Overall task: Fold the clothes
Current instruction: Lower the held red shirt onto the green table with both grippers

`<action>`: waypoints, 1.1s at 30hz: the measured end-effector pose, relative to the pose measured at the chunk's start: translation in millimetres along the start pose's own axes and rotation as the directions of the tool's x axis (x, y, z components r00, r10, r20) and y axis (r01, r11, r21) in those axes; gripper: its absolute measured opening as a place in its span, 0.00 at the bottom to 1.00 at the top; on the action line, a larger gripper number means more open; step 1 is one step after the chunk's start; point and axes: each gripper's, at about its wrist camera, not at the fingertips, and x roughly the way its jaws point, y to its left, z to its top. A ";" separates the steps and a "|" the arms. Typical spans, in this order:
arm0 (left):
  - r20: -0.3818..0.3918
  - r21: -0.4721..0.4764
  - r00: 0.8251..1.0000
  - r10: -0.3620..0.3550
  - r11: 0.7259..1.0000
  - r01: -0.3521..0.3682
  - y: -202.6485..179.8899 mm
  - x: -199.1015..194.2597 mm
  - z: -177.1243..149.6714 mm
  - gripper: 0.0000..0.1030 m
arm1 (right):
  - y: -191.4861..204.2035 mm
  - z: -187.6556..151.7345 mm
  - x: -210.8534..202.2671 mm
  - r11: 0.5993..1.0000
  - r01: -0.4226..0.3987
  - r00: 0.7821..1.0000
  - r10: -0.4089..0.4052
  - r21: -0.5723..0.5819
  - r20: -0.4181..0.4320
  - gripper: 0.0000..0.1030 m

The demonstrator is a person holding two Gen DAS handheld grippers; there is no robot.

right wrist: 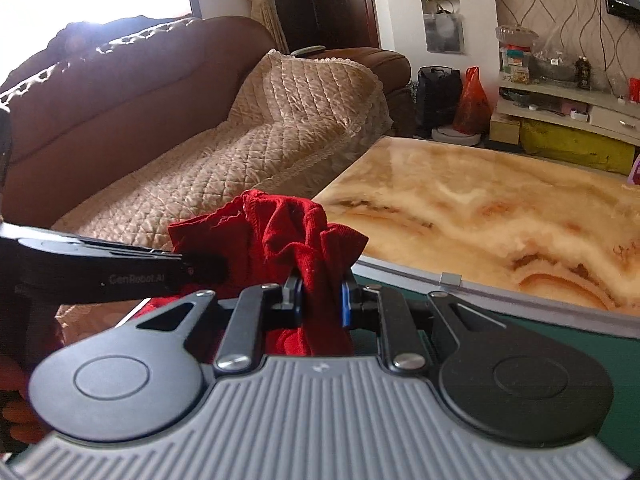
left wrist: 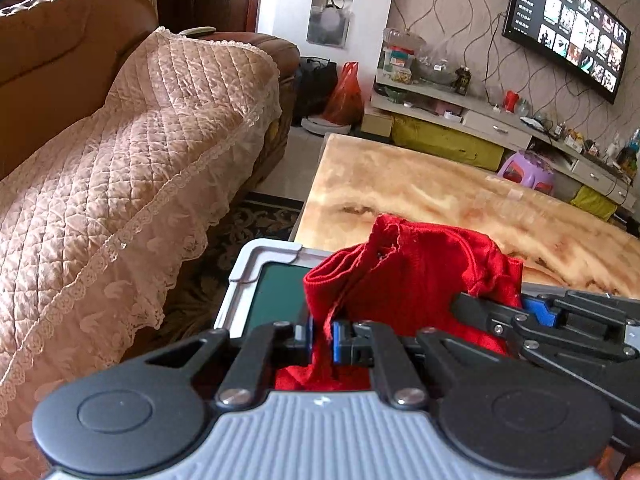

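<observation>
You are pinching the red knit garment (left wrist: 404, 280) in both sets of jaws: the left gripper (left wrist: 322, 340) is closed almost fully on a thin strip of red cloth, and the right gripper (right wrist: 322, 300) is clamped around a thicker bunch of it, its blue pads barely apart. The two grippers are working close together, the right one reaching in from the side in the left view, so the cloth between them is bunching up into a crumpled peak rather than hanging flat. The garment is being held up just over the green mat with the grey frame (left wrist: 276, 292), which is lying at the near corner of the marble-patterned worktop (right wrist: 500, 208); loose red cloth is also sagging below the jaws. This looks like a lift-and-spread or a carry-over stage of a fold, though the bunched cloth is not showing which edge you are holding, nor how far folding has gone. Either way, the next move is asking you to keep both grips firm and the cloth taut, and to lay it smooth on the mat.
</observation>
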 end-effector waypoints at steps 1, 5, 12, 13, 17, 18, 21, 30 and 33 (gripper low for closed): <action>-0.002 0.007 1.000 0.005 1.000 -0.005 -1.2 1.5 0.7 0.09 | -0.3 0.1 0.9 1.000 0.007 1.000 -0.007 -0.002 -0.002 0.20; -0.017 0.023 1.000 0.023 0.999 -0.022 -3.9 6.4 3.2 0.10 | -1.4 0.4 4.4 0.999 0.037 0.999 -0.037 -0.011 -0.008 0.24; -0.029 0.042 0.996 0.082 0.996 -0.081 -1.1 14.8 5.6 0.34 | -3.3 0.9 10.7 0.996 0.089 0.996 -0.090 -0.026 -0.019 0.53; -0.030 0.045 0.995 0.092 0.995 -0.091 -0.4 16.0 5.9 0.46 | -3.6 1.0 11.5 0.995 0.096 0.995 -0.097 -0.028 -0.021 0.54; -0.033 0.034 0.990 0.136 0.990 -0.135 8.5 18.1 5.2 0.64 | -4.7 1.3 15.1 0.991 0.126 0.992 -0.127 -0.037 -0.026 0.59; -0.030 0.033 0.988 0.152 0.988 -0.151 10.7 17.7 5.3 0.66 | -5.3 1.2 15.9 0.990 0.133 0.991 -0.134 -0.039 -0.028 0.59; -0.028 0.027 0.973 0.229 0.973 -0.228 14.2 15.6 5.0 0.72 | -22.7 -7.2 11.8 0.991 0.131 0.991 -0.132 -0.033 -0.029 0.63; -0.010 0.022 0.967 0.254 0.967 -0.253 16.7 -0.5 -3.0 0.74 | -37.8 -1.5 0.8 0.987 0.149 0.989 -0.150 0.065 -0.003 0.76; 0.007 0.029 0.975 0.221 0.975 -0.221 11.9 -13.9 -8.6 0.74 | -35.1 0.1 -2.7 0.994 0.074 0.997 -0.073 0.081 -0.017 0.76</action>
